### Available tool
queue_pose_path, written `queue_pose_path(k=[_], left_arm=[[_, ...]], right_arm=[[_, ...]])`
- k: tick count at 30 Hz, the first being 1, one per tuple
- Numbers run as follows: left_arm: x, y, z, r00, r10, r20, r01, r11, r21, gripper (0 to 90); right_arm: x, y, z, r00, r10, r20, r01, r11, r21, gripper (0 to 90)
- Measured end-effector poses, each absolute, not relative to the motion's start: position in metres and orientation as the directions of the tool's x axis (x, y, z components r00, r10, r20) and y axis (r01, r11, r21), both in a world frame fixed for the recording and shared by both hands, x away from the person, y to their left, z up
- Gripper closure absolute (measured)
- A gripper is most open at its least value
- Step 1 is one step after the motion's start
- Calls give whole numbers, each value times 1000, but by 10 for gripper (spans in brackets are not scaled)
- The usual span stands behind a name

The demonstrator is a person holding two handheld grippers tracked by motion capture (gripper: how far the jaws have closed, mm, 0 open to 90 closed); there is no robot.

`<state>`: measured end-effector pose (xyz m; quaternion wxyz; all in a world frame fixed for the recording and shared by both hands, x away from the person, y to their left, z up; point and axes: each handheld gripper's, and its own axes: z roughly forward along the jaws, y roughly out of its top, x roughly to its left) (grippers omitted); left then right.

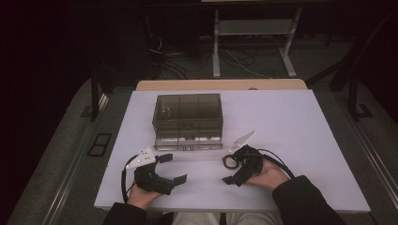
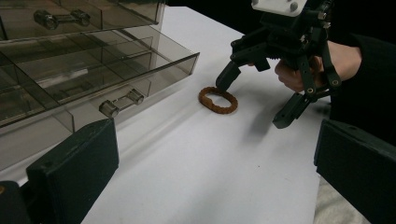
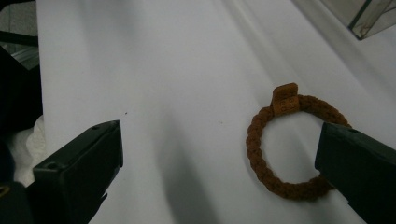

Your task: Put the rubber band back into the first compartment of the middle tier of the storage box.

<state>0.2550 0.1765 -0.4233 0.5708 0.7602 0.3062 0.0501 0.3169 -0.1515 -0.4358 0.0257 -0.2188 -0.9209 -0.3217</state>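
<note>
- Brown braided bracelet [image 3: 285, 149] lies flat on the white surface [image 1: 291, 122], just in front of the smoky plastic drawer box [image 1: 187, 119], off its front right corner.
- Right hand-held gripper [image 1: 231, 169] is wide open. In the left gripper view one jaw tip sits at the bracelet's far rim; can't tell if it touches. The other jaw tip is well apart from the bracelet, twd the person.
- Right gripper view: the near jaw covers part of the bracelet's right side, so that stretch of braid is hidden. A small brown tag on the ring has marks too small to read.
- Left hand-held gripper [image 1: 172, 168] also wide open, nothing between the jaws, in front of the box's left corner, well apart from the bracelet.
- The box's lowest drawer [image 2: 140, 70] is pulled out a bit, w/ a clear handle on its front. Box contents are hard to make out through the dark plastic; box cut off at the left edge of the left gripper view.
</note>
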Motion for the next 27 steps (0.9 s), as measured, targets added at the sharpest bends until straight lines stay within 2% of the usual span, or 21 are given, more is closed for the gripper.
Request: queue_pose_path(k=[2,4,9,10,15,16,27], left_arm=[[255,176,-423,807,523,-274,408,-160,899,0],[255,176,-423,807,523,-274,409,-160,899,0],[255,177,-423,806,523,-277,410,-156,899,0],[255,177,-423,806,523,-277,410,-156,898,0],[255,177,-423,806,523,-277,410,-157,898,0],[255,177,-423,806,523,-276,410,-157,899,0],[255,177,-423,808,523,-273,408,-161,899,0]], right_arm=[[317,-151,-436,-905,385,183,416,701,580,5],[317,-151,-436,-910,377,174,404,709,578,122],[318,-150,-437,-912,381,149,393,712,583,159],[318,-151,-437,-914,377,148,389,713,584,205],[318,-151,-437,-915,375,146,387,716,581,255],[319,-152,-437,-918,373,138,380,719,582,288],[322,-154,-436,-918,378,120,373,721,584,404]])
